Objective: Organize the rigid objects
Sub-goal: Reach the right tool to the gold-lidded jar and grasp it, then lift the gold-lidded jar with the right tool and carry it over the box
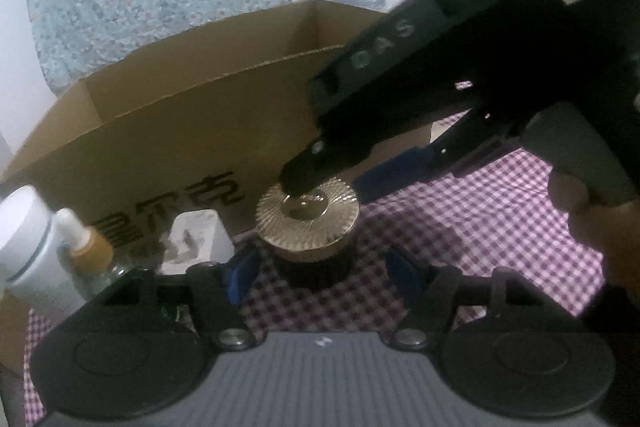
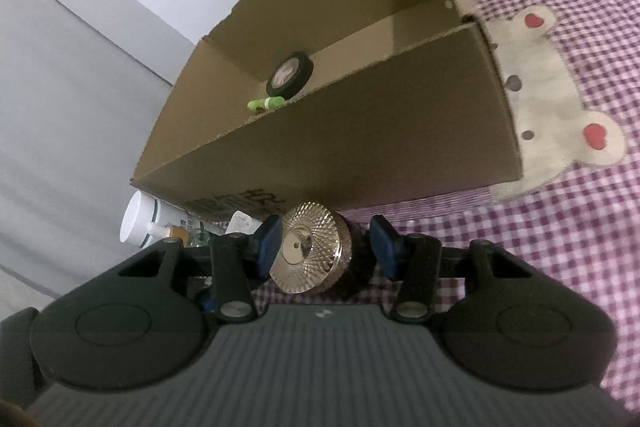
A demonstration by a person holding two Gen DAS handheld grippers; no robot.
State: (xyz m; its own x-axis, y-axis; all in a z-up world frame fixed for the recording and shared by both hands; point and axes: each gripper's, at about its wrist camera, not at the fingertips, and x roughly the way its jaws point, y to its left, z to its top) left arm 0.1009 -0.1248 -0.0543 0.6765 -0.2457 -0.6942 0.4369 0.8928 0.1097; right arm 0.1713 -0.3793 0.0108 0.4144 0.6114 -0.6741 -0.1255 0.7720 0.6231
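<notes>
Jar: a dark jar with a shiny gold lid (image 1: pixel 307 223) stands on the checked cloth (image 1: pixel 480 219), just in front of the cardboard box (image 1: pixel 168 131).
Left tongs (image 1: pixel 320 269): open, one blue pad on each side of the jar, not touching it.
Right tongs (image 2: pixel 326 243): open around the gold lid; the left pad looks very close, the right pad is apart.
Box inside: a black tape roll (image 2: pixel 289 74) and a small green thing (image 2: pixel 266 103).
Beside the box: a white bottle (image 1: pixel 28 243) and a small dropper bottle (image 1: pixel 86 247).

A surface covered with a purple-and-white checked cloth (image 2: pixel 560 227)

On the cloth stand an open cardboard box (image 2: pixel 340 147), a gold-capped dark jar (image 1: pixel 308 227), a white bottle (image 1: pixel 28 243), a small dropper bottle (image 1: pixel 90 251), and a white block (image 1: pixel 196 241).
</notes>
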